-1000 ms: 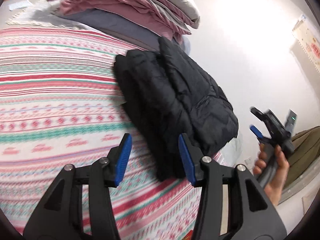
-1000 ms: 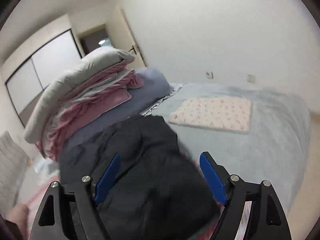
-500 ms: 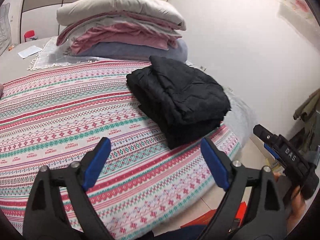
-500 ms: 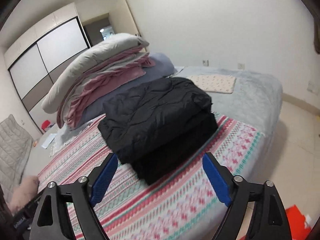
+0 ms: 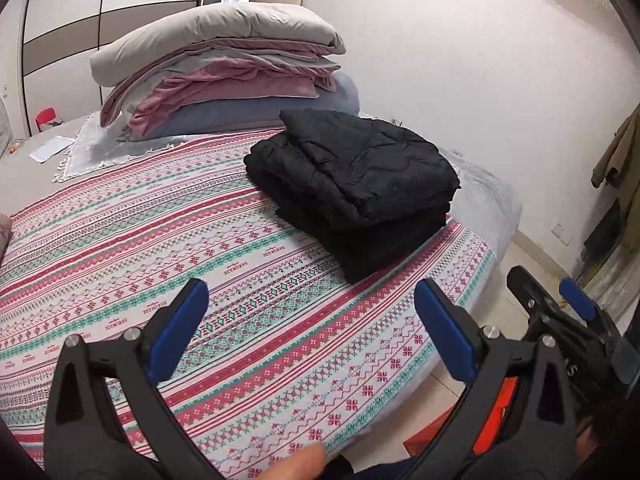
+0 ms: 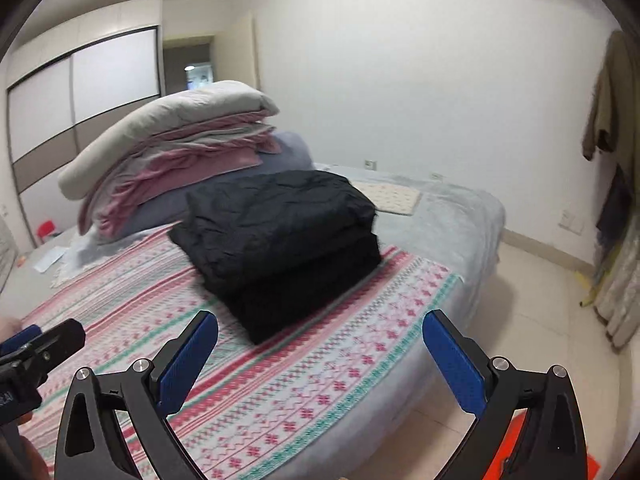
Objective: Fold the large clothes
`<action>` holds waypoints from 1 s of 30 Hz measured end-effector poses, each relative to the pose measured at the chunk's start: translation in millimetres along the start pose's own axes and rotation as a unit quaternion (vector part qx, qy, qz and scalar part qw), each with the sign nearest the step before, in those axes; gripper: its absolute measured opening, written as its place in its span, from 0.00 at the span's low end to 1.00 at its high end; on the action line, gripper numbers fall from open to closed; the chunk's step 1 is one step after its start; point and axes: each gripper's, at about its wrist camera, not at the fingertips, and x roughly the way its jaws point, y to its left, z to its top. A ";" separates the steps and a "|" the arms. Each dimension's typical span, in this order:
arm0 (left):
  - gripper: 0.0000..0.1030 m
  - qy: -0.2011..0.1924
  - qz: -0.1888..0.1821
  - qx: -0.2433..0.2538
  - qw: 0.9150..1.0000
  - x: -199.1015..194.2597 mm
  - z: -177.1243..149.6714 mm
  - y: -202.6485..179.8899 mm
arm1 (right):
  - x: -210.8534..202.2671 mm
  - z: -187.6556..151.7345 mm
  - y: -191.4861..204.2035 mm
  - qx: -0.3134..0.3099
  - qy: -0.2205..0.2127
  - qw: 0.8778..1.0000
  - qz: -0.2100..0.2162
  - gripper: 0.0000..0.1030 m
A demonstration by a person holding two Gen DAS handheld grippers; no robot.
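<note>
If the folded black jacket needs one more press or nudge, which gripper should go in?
Probably right. The right gripper faces the black jacket almost squarely; the left gripper sees it off to one side. Both jaws are opening, empty.

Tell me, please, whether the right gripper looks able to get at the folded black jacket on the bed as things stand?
Probably yes: the right gripper, its jaws opening with nothing between them, faces the black jacket across bare striped blanket; nothing lies between.
</note>
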 end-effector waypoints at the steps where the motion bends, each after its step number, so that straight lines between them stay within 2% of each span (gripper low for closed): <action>1: 0.99 -0.001 -0.005 -0.002 1.000 2.7 -0.8 -1.4 | 2.2 -1.7 -2.1 0.004 0.001 1.000 0.004 1.00; 5: 0.99 -0.007 -0.005 0.002 1.000 11.4 -3.1 -7.3 | 6.9 -9.1 -6.6 0.015 -0.010 1.000 -0.004 1.00; 9: 0.99 -0.013 0.005 0.023 1.000 14.9 -4.5 -11.8 | 16.0 -15.2 -6.5 -0.005 -0.001 1.000 -0.020 1.00; 13: 0.99 -0.026 0.000 0.019 0.999 13.4 -3.7 -12.1 | 18.5 -17.6 -8.9 -0.018 0.002 0.999 -0.034 1.00; 24: 0.99 -0.049 0.009 0.025 0.998 7.1 -4.9 -16.8 | 11.7 -17.8 -3.0 -0.030 -0.014 0.999 -0.029 1.00; 30: 0.99 -0.052 0.009 0.023 0.998 7.8 -4.4 -17.2 | 10.9 -17.4 -2.8 -0.035 -0.023 0.998 -0.051 1.00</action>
